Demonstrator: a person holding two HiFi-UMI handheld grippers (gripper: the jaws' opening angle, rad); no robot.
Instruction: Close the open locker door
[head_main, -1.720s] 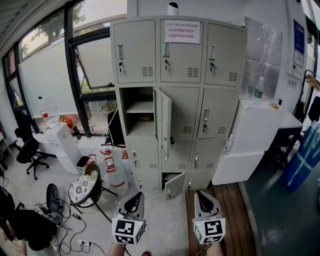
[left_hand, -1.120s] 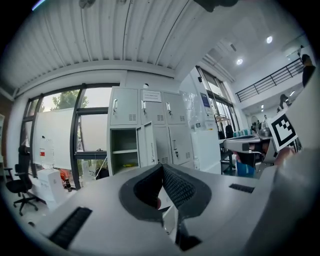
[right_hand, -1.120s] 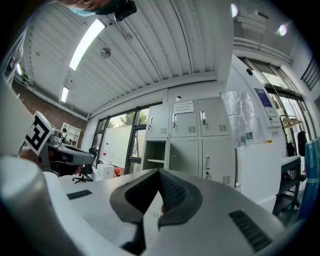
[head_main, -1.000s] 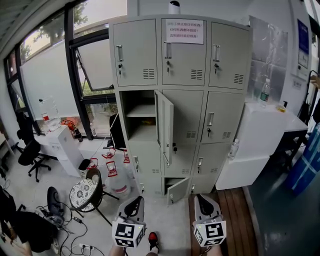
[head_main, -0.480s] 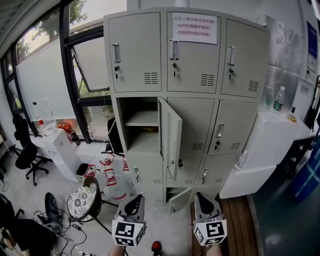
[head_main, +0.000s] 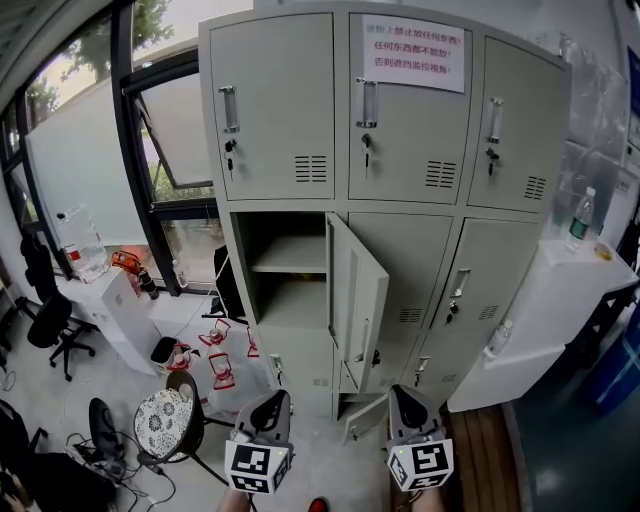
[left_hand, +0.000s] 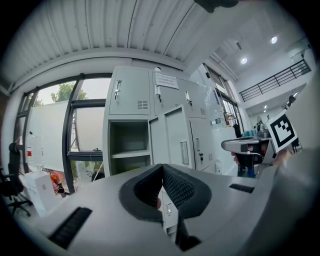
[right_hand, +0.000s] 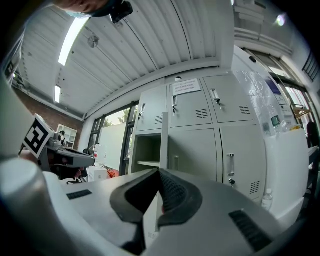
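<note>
A grey locker bank (head_main: 290, 110) fills the head view. In its middle row the left compartment (head_main: 285, 265) stands open, and its door (head_main: 360, 300) swings out toward me, hinged on its right side. Both grippers hang low in front of me, well short of the door: the left gripper (head_main: 270, 402) below the open compartment, the right gripper (head_main: 403, 397) below and right of the door. The left gripper (left_hand: 162, 167) is shut on nothing, with the open door (left_hand: 172, 137) beyond it. The right gripper (right_hand: 159, 172) is also shut and empty, and it sees the door (right_hand: 163, 145) edge-on.
A small bottom-row door (head_main: 360, 420) is also ajar. A stool with a patterned seat (head_main: 163, 410) stands at lower left, with cables and an office chair (head_main: 45, 330) beyond. A white cabinet (head_main: 560, 310) with a bottle (head_main: 579, 220) on top adjoins the lockers on the right.
The lockers have grown larger and nearer in the head view. The open door stays at the same angle. Both grippers keep their place at the bottom, jaws together.
</note>
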